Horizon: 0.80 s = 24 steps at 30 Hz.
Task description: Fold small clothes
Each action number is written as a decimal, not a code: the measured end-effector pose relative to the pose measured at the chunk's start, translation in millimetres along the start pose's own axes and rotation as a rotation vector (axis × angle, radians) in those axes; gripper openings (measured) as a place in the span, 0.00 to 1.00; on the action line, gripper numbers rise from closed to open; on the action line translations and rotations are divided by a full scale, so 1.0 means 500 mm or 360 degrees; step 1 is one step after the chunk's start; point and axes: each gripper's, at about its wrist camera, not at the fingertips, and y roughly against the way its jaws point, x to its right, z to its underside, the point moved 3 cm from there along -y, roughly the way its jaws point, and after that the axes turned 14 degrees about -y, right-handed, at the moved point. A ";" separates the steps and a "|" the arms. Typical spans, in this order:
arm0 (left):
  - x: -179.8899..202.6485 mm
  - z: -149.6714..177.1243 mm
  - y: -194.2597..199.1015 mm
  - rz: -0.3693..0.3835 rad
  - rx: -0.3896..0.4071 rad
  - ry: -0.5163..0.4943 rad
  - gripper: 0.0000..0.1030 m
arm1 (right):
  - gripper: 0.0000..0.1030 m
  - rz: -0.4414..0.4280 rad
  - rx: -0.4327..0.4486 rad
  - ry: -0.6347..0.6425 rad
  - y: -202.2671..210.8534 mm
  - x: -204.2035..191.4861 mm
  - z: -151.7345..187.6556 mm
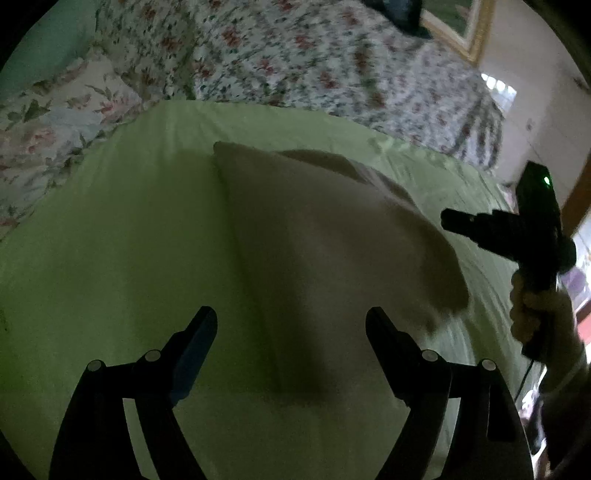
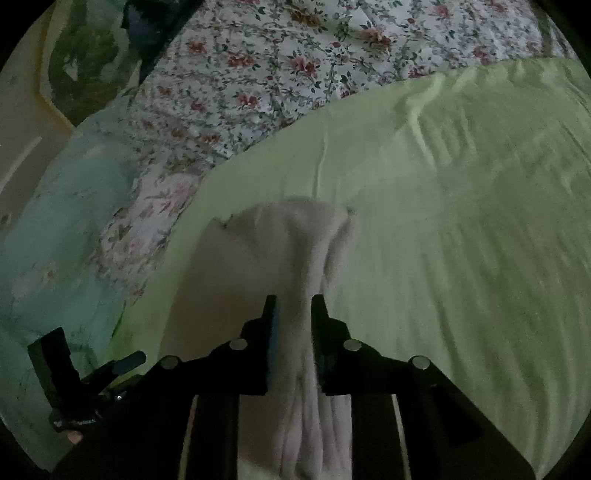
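A small white garment (image 1: 317, 236) lies on a light green sheet (image 1: 110, 240). My left gripper (image 1: 291, 325) is open, its fingers spread over the garment's near end, just above it. My right gripper (image 2: 293, 306) is shut on a bunched edge of the white garment (image 2: 295, 251), which hangs stretched from its fingers. In the left wrist view the right gripper (image 1: 454, 221) is at the right, level with the garment's lifted right edge. The left gripper also shows in the right wrist view (image 2: 133, 358), at the lower left.
A floral bedspread (image 1: 295, 55) covers the bed beyond the green sheet, also in the right wrist view (image 2: 258, 66). A pale floral pillow (image 1: 44, 122) lies at the left. A gold-framed picture (image 1: 465, 29) and a wall stand at the back right.
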 end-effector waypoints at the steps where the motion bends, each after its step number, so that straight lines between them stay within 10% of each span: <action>1: 0.010 0.017 0.008 -0.0007 -0.0005 -0.0014 0.81 | 0.21 -0.0002 -0.0008 -0.0007 0.010 0.005 0.018; 10: 0.049 0.091 -0.011 -0.0098 -0.0069 -0.0078 0.81 | 0.28 0.0002 -0.0093 -0.0007 0.042 0.031 0.136; 24: 0.042 0.084 -0.065 -0.0311 -0.0152 -0.0131 0.69 | 0.50 0.0021 -0.0089 0.0091 0.020 0.004 0.131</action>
